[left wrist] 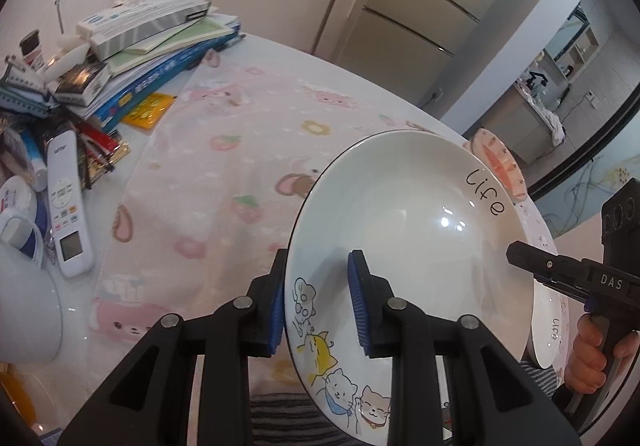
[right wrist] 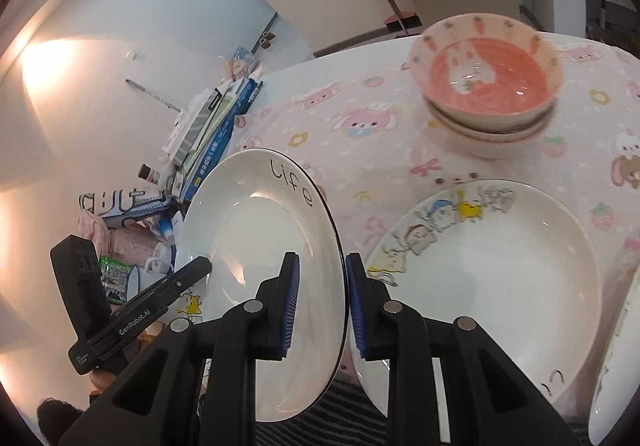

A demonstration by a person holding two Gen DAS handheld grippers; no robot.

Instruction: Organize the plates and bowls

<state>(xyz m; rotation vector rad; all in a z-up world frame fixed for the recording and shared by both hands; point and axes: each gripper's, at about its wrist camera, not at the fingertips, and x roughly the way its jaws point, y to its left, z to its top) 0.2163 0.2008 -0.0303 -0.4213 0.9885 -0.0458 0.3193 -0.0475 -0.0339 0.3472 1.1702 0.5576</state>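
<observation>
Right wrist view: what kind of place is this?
Likely a home dining area: a table under a cartoon-print tablecloth, stacked carrot-pattern bowls, a cluttered pile of books, and a refrigerator behind.

Three white plates (right wrist: 260, 270); two stacked pink bowls (right wrist: 488, 86); two claws (right wrist: 322, 304).

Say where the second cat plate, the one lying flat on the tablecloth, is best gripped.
Grip the second cat plate by its near rim, coming in low from the table edge. It lies flat with a wide upturned rim, so one finger goes over the rim and one under. The stacked bowls crowd its far side.
</observation>
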